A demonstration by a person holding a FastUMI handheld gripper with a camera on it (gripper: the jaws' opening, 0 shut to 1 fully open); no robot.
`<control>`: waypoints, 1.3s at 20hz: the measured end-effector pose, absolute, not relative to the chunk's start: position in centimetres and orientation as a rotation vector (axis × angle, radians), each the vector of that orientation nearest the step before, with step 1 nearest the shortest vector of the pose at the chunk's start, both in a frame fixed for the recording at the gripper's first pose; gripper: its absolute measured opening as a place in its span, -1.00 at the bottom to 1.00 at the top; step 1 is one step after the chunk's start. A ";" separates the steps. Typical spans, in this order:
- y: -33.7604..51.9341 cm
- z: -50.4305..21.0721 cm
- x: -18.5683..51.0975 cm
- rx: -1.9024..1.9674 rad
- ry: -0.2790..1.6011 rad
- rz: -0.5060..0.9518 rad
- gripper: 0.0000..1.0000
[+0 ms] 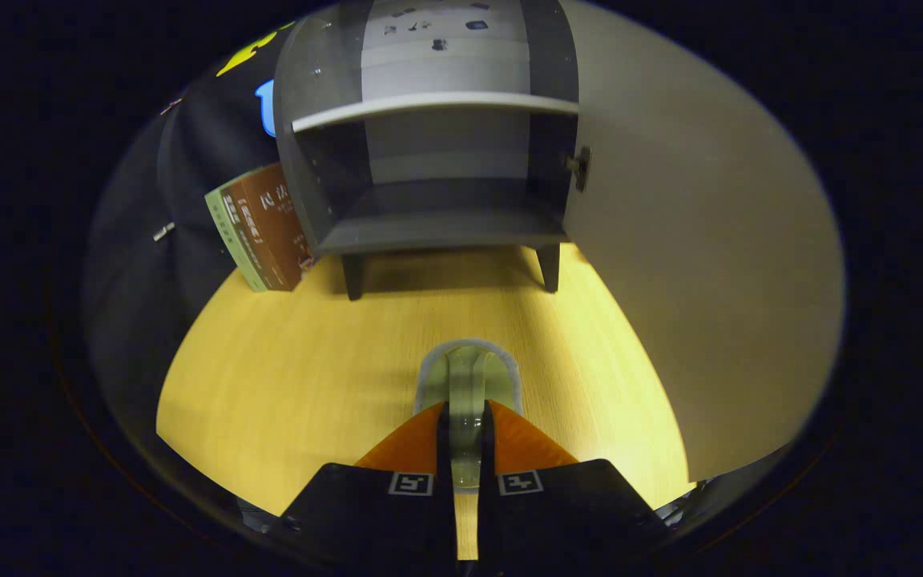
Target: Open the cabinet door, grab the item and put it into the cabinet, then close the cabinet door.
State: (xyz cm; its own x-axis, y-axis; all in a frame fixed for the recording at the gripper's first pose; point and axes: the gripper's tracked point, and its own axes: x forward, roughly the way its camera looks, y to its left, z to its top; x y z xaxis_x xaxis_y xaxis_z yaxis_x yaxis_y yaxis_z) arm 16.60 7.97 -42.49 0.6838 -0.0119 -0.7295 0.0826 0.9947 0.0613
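My tongs (468, 437) are closed narrow on a pale green item (468, 385), both fingers pressing its upright middle, above the worktop (285, 377). The cabinet (437, 160) stands ahead, its door (694, 264) swung wide to the right. I judge the thin grip could slip, or the item could clip the lower shelf edge going in.

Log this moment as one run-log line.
gripper: shut on pale green cup handle | grey cabinet: white door open | cup: above wooden table, outside cabinet
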 end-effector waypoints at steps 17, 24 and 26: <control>9.5 -15.1 32.0 0.148 0.486 0.046 -0.72; 9.0 -16.5 41.2 0.124 0.496 0.023 -0.71; 8.9 -17.6 43.9 0.116 0.507 0.021 -0.71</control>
